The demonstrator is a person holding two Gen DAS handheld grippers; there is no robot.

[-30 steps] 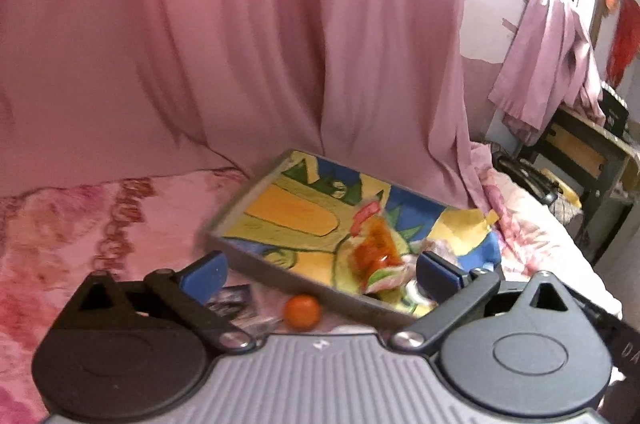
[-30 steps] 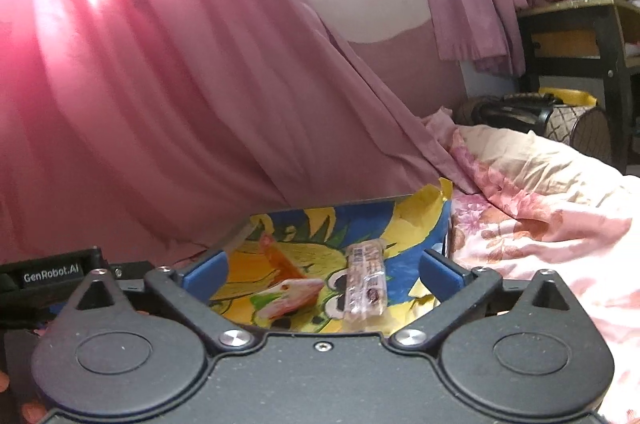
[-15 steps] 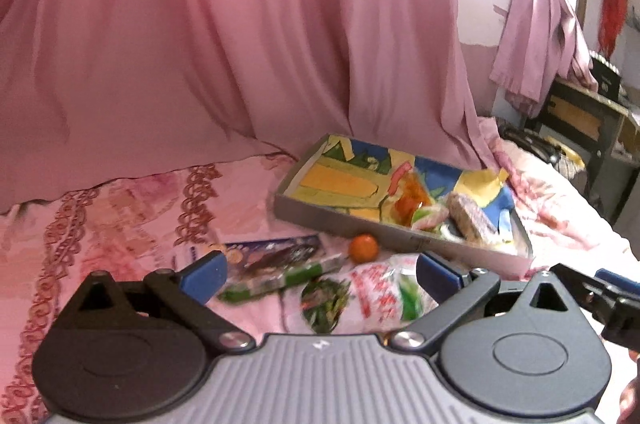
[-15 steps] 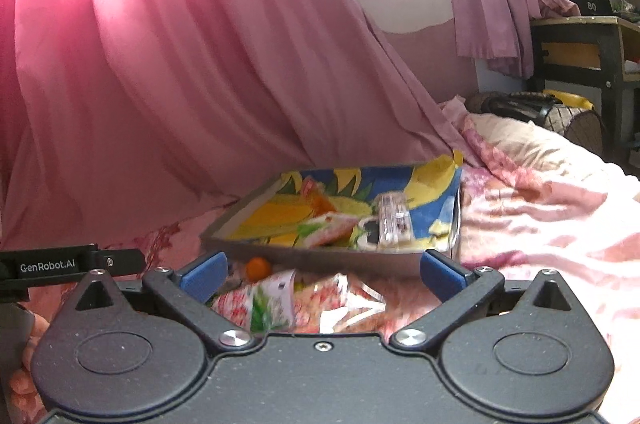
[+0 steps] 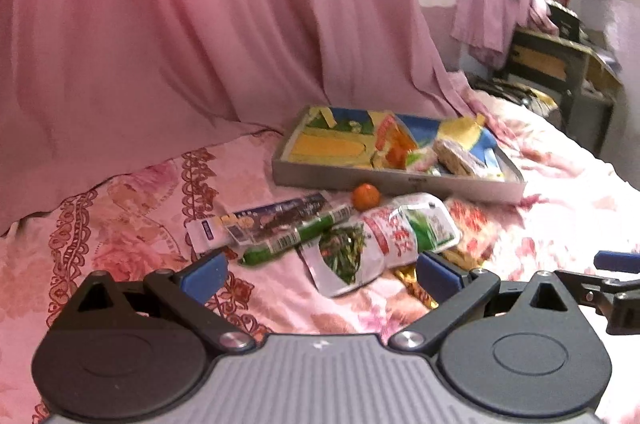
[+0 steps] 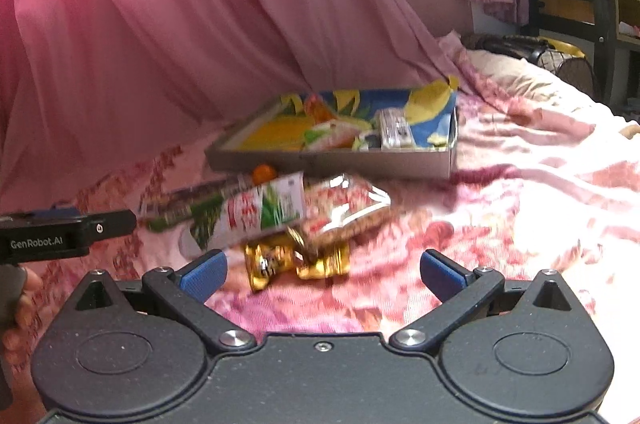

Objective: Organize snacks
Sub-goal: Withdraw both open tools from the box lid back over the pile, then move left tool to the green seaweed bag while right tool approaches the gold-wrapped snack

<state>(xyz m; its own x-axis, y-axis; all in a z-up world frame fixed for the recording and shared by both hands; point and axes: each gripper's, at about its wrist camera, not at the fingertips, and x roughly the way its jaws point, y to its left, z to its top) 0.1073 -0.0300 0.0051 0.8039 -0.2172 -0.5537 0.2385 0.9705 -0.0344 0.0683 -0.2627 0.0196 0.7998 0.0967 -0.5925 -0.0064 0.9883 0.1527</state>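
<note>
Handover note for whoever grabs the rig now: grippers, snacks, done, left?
Left gripper: open, empty.
Right gripper: open, empty.
Tray on the bedspread already holds a few packets.
Left to sort, in front of the tray: small orange, green sausage stick, flat dark packet, white-green pouch, clear red bag, gold wrapped sweets.
Sweets lie nearest the right gripper.
</note>
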